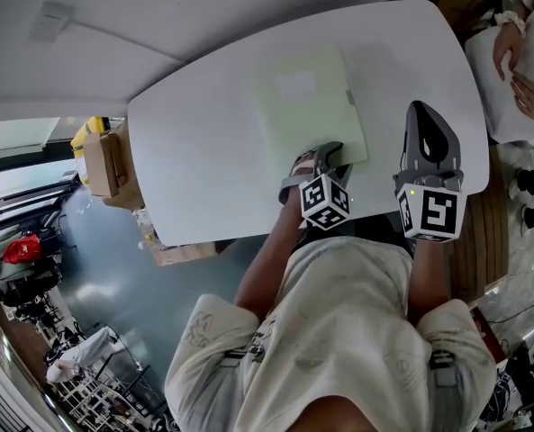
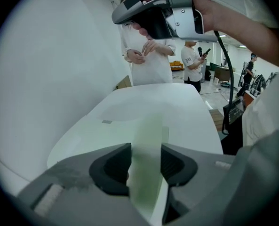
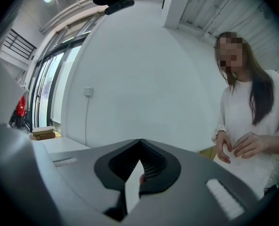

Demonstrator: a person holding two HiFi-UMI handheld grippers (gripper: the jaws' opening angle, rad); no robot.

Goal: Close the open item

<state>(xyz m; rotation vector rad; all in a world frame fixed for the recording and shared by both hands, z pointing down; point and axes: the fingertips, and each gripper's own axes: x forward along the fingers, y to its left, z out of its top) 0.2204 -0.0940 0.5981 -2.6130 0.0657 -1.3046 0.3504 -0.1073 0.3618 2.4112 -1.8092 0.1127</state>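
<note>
Floor (image 1: 95,268) at far left, w/ cardboard boxes (image 1: 109,160) just beside the desk (image 1: 194,151), well clear of the work. Desk is white & bare except for one pale green folder (image 1: 307,106), lying flat toward the right half, long side running away from the person. Its cover looks fully down, so the closing is prob. done or nearly so. Left gripper (image 1: 325,158) sits at the folder's near edge, tipped down at it. Its jaws are spread w/ the green edge standing between them & the pads not visibly clamping, which reads as a loose guide on the edge, not a pinch. Right gripper (image 1: 420,111) hovers just right of the folder over bare desk, approx. level, jaws pressed together on nothing. It's prob. parked out of the way, since a light cover needs one hand only. Far right, a bystander's hands (image 1: 519,61) near the desk corner, not involved.
</note>
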